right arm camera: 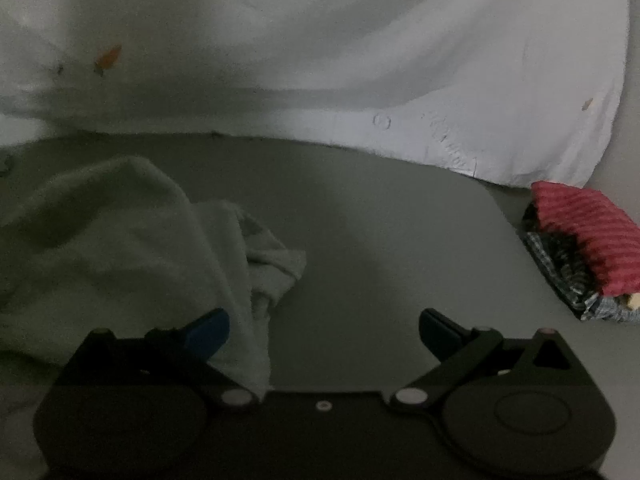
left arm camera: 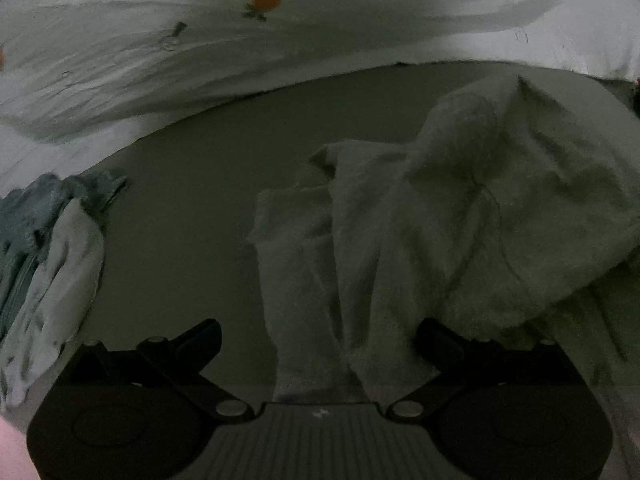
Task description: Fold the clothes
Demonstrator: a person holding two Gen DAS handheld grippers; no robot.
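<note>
A crumpled pale towel [left arm camera: 440, 220] lies in a heap on the grey table [left arm camera: 192, 200]. My left gripper [left arm camera: 318, 340] is open, and a hanging fold of the towel runs down between its fingers. In the right wrist view the same towel [right arm camera: 120, 240] fills the left side. My right gripper [right arm camera: 324, 336] is open; its left finger [right arm camera: 208, 334] rests against the towel's edge, and its right finger [right arm camera: 438, 334] is over the bare table [right arm camera: 380, 240].
A white sheet with small orange prints [left arm camera: 280, 40] hangs behind the table, also in the right wrist view [right arm camera: 360, 60]. A teal and pale cloth pile [left arm camera: 44, 248] lies at the left. Folded red-striped and checked cloths [right arm camera: 584, 248] are stacked at the right edge.
</note>
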